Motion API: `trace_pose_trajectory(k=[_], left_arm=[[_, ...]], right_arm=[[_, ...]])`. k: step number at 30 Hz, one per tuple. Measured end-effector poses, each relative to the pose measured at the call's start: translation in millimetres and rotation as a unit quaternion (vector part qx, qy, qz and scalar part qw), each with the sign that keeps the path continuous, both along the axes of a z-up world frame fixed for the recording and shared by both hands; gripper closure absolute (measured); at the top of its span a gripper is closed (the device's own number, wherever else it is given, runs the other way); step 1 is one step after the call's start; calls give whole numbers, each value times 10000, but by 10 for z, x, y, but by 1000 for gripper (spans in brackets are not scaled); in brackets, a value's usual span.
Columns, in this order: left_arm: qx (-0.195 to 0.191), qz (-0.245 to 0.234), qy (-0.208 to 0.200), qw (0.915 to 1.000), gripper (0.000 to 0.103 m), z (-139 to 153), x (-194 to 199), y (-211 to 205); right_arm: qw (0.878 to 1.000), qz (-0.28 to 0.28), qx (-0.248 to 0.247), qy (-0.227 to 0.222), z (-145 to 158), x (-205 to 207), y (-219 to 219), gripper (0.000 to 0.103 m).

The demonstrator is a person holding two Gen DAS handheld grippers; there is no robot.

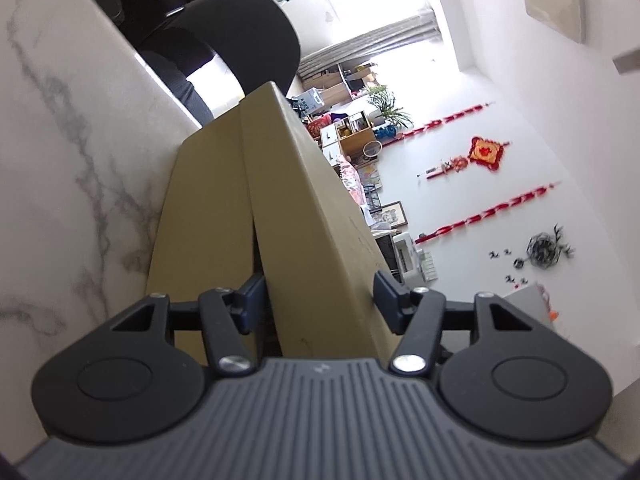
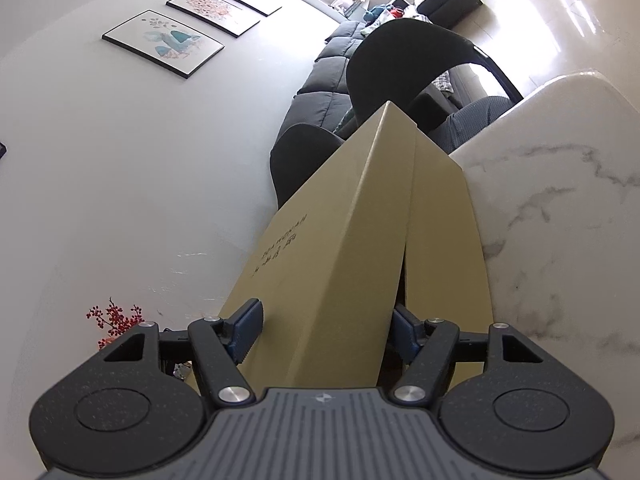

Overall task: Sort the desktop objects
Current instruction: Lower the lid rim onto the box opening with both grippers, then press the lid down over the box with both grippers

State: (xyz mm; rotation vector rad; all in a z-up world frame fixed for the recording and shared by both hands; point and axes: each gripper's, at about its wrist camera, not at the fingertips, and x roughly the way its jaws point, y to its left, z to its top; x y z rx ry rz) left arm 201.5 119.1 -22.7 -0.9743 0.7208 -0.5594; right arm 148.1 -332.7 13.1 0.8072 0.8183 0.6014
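Observation:
A tan cardboard box lies on the white marble table (image 1: 72,140). Both views are rolled sideways. Its lid (image 1: 312,208) is tilted up off the base (image 1: 204,216), with a wedge-shaped gap widening toward me. My left gripper (image 1: 318,296) straddles the near edge of the lid, one pad inside the gap and the other against the lid's outer face. From the other end, my right gripper (image 2: 326,328) straddles the same lid (image 2: 332,248) above the base (image 2: 444,240). One of its pads is on the printed outer face and the other is tucked under the edge. The box's contents are hidden.
A black chair (image 1: 248,36) stands beyond the far table edge, and it shows again as the chair (image 2: 408,60) in the right wrist view. A grey sofa (image 2: 324,88) runs along the wall behind it. Marble table (image 2: 560,220) extends beside the box.

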Motion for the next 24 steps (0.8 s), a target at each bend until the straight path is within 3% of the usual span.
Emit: trace_pose_trajectory(k=[8, 16, 24], left_arm=[[673, -113, -338, 9971, 34, 154, -41, -129], [1393, -160, -558, 9886, 18, 323, -140, -207], [1376, -186, -575, 9886, 17, 294, -237, -120]], right_arm=[[9986, -22, -459, -254, 137, -89, 101, 25], [9983, -73, -548, -197, 177, -129, 94, 24], [9989, 19, -464, -5, 163, -242, 81, 24]])
